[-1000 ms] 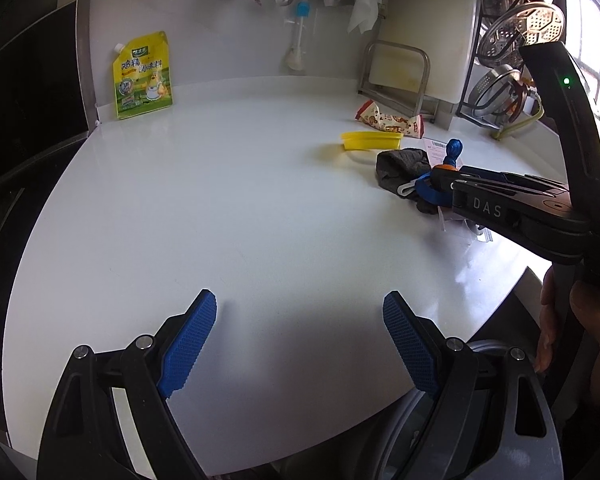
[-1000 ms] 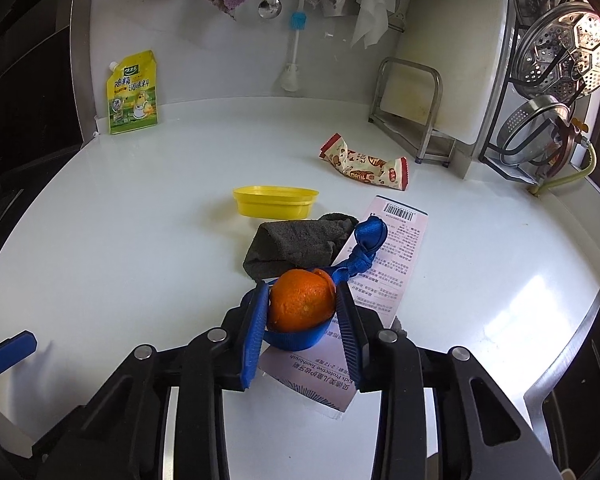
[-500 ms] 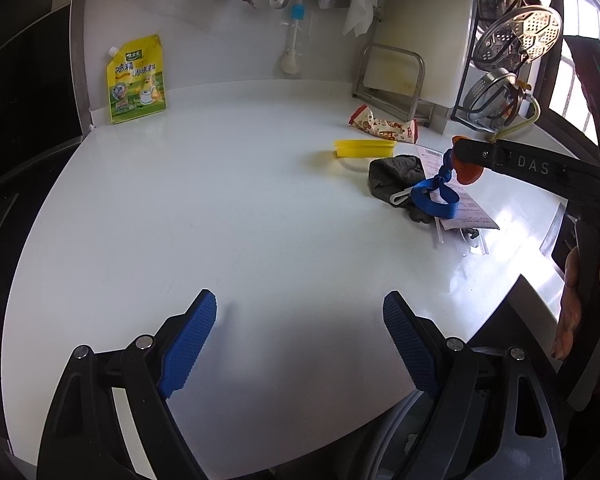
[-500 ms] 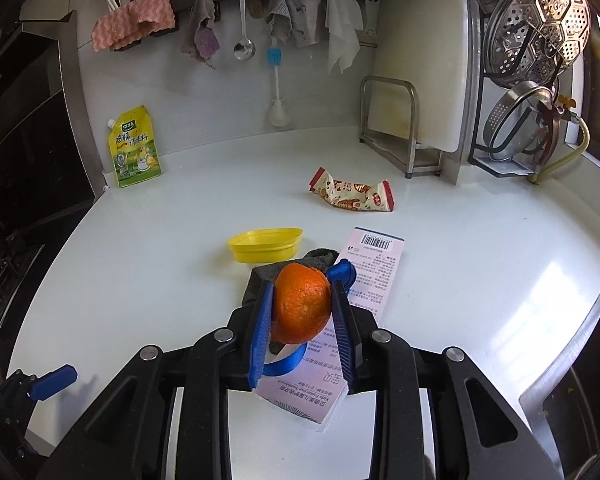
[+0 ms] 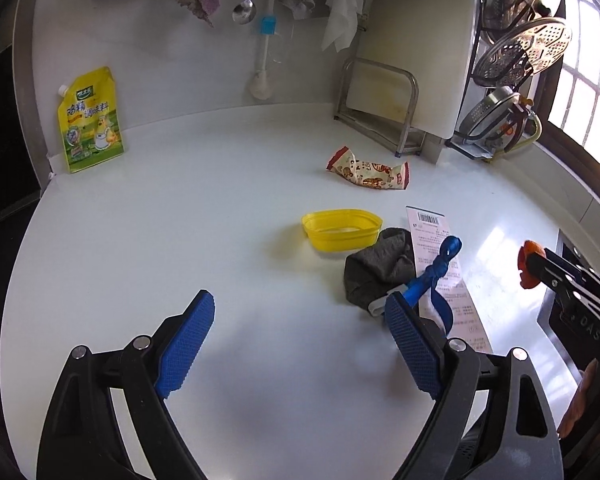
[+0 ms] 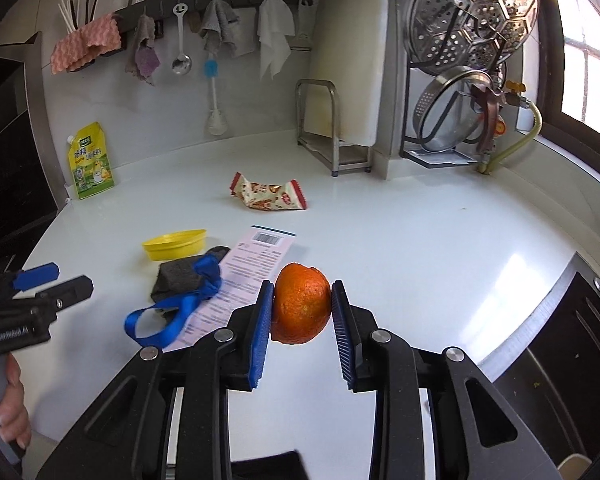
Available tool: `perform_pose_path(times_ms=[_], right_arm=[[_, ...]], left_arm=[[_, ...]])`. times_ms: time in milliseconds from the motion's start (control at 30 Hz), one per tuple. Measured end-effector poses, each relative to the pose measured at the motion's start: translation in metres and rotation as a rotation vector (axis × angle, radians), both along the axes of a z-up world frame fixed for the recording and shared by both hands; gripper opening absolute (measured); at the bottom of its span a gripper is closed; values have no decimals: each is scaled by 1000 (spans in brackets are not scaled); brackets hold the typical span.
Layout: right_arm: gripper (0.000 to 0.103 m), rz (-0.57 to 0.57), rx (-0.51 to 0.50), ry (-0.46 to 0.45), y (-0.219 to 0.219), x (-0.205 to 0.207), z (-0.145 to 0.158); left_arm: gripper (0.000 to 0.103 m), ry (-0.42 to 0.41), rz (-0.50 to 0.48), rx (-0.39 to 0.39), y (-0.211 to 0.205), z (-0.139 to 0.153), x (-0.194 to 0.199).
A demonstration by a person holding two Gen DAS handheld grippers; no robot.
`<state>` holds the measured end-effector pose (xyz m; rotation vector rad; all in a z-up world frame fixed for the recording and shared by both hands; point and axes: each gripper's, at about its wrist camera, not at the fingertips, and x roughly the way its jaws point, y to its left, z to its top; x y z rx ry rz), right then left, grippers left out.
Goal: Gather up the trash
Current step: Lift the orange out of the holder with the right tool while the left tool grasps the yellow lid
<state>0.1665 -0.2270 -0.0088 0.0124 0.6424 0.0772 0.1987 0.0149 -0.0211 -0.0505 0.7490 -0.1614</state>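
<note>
Right gripper (image 6: 302,312), clamped on the orange peel (image 6: 301,303), has lifted it clear of the counter (image 6: 420,248). Left gripper (image 5: 296,344) gapes empty; first trash item secured.

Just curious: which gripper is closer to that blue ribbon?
Left. The left gripper sits open right by the blue ribbon; the right gripper holds an orange peel off beside it.
</note>
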Motion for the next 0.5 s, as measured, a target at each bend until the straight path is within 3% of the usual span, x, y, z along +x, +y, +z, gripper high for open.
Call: perform_pose_path(times_ms=[133,500], right_arm=[[29,-48,28,2,-27,-4,-5],[29,-38,86,-9,-41,-7,-4]], left_arm=[[86,40,9,-30,-11,2,35],[86,186,-26,10,-48,-13,105]])
